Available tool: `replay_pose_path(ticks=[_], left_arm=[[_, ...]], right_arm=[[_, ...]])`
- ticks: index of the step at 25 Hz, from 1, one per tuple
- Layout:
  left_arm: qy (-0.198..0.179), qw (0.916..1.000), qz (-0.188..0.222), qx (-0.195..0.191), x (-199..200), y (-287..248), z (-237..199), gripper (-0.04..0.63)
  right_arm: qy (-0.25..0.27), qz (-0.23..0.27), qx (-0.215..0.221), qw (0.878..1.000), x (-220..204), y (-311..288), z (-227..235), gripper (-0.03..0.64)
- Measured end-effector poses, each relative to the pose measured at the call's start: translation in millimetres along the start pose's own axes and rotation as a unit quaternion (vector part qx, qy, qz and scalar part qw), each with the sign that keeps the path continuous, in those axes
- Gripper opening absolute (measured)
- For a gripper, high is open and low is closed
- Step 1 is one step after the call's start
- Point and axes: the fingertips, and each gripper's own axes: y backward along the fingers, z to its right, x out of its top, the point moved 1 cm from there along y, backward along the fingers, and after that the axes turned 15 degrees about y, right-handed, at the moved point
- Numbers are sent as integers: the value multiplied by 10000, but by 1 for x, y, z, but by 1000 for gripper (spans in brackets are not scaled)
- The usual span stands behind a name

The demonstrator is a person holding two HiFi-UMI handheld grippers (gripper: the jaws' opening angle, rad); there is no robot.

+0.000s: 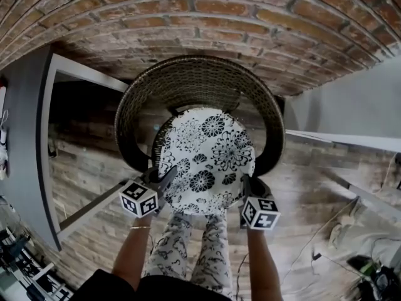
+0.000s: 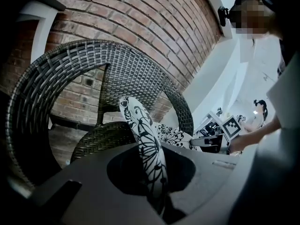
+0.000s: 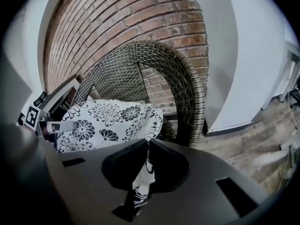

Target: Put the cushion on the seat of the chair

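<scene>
Above the chair (image 1: 194, 74), left gripper (image 1: 166, 178) and right gripper (image 1: 245, 184) pinch cushion (image 1: 207, 152).

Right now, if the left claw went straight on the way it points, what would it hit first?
The left claw is shut on the cushion. Straight on, it would probably meet the woven seat of the chair next, though depth is unclear.

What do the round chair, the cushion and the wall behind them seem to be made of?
Chair: woven wicker or rattan, maybe synthetic, dark brown and matte; the basket-weave strands show.
Cushion: soft fabric, white with a black flower print; its edge bends limply.
Wall: rough red-brown brick with pale mortar joints.
</scene>
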Motion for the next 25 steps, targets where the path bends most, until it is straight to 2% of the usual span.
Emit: replay_pose_path(ticks=[18,25], left_arm=[[-23,9998,-193,-71,-6,-15,3,12],[-16,9998,-218,-17,-9,-17,0,12]], right_arm=[[60,-318,0,9995,-22,-21,9,25],[-72,-482,-45,9988,-33,-26,16,28]])
